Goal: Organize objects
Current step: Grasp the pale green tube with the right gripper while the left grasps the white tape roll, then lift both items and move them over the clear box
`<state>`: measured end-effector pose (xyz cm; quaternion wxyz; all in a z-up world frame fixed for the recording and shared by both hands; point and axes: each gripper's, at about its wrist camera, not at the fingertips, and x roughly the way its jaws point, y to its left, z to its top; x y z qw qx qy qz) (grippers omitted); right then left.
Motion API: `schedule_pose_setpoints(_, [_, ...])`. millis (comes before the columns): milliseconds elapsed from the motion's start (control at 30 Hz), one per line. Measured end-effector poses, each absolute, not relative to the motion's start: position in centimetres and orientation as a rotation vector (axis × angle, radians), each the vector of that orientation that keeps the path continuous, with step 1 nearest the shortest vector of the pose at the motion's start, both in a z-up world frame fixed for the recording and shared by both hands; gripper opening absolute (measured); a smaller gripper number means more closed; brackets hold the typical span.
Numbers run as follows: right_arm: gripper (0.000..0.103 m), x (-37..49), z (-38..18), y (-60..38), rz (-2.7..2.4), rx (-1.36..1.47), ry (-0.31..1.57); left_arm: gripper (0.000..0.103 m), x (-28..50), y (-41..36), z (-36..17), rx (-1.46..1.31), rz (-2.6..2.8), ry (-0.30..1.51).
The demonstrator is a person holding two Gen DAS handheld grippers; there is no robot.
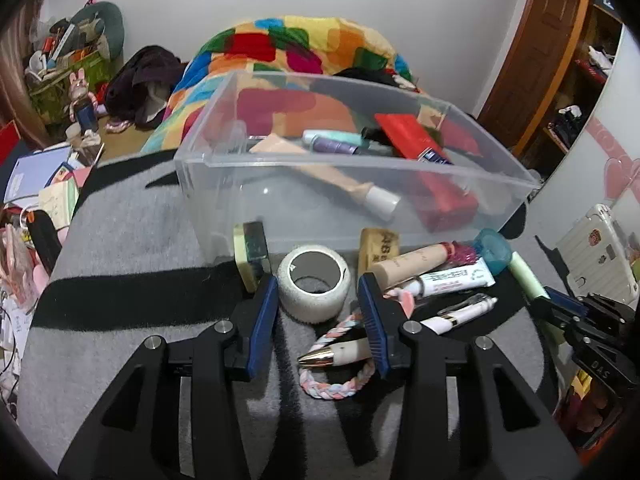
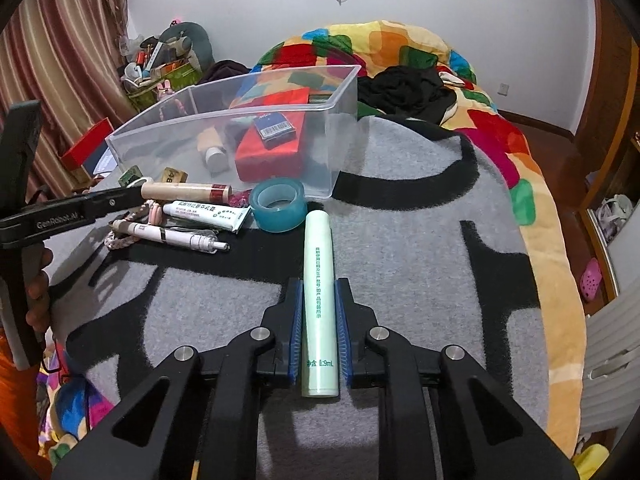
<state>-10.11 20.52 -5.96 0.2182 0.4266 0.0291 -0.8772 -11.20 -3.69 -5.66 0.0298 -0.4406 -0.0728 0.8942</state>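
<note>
My right gripper (image 2: pixel 318 282) is shut on a pale green tube (image 2: pixel 320 312) that lies lengthwise between its blue pads on the grey and black blanket (image 2: pixel 420 240). My left gripper (image 1: pixel 318 280) stands open with a white tape roll (image 1: pixel 292 304) between its fingertips; a thin gap shows at the right pad. A gold-tipped white pen (image 1: pixel 334 354) and a braided cord (image 1: pixel 340 386) lie further back between the fingers. The clear bin (image 1: pixel 192 168) ahead holds a red box (image 1: pixel 408 136), a beige tube (image 1: pixel 320 172) and small tubes.
In front of the bin lie a teal tape roll (image 2: pixel 278 206), a white tube with green print (image 2: pixel 208 214), a white pen (image 2: pixel 172 236), a beige tube (image 2: pixel 186 191) and small blocks (image 1: pixel 252 256). A colourful quilt (image 2: pixel 400 48) lies behind. Clutter lines the left edge.
</note>
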Motion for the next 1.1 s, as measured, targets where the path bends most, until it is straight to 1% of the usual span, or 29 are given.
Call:
schedule_pose_setpoints(133, [0.014,-9.9,-5.4,20.7,-2.439,1.157,0.061,0.038,-11.2,-4.1,-6.1,-1.372,2.744,-0.273])
schedule_pose_setpoints(367, [0.014,-9.6,-3.7,21.1,-2.466,1.097,0.032,0.037,-10.0,-4.3,-5.2,-1.288,2.804,-0.271])
schedule_pose_setpoints(500, [0.014,-9.7,-2.5,21.0,-2.481,1.054,0.022,0.037,-8.9,-4.6,-4.0,-1.219,2.826,-0.305])
schedule_pose_setpoints(767, [0.014,-10.9,0.1,19.2,-2.488,0.948,0.027,0.037,-7.5,-4.7,-0.2,-1.048,2.893,-0.285])
schedule_pose_setpoints(967, [0.014,-12.6,1.9,17.2,-2.482,0.882,0.034,0.037,-8.4,-5.1,1.6,-0.979,2.925,-0.288])
schedule_pose_setpoints(1100, [0.014,-14.5,2.2,15.7,-2.468,0.879,0.040,0.037,-9.7,-5.4,1.8,-0.973,2.933,-0.293])
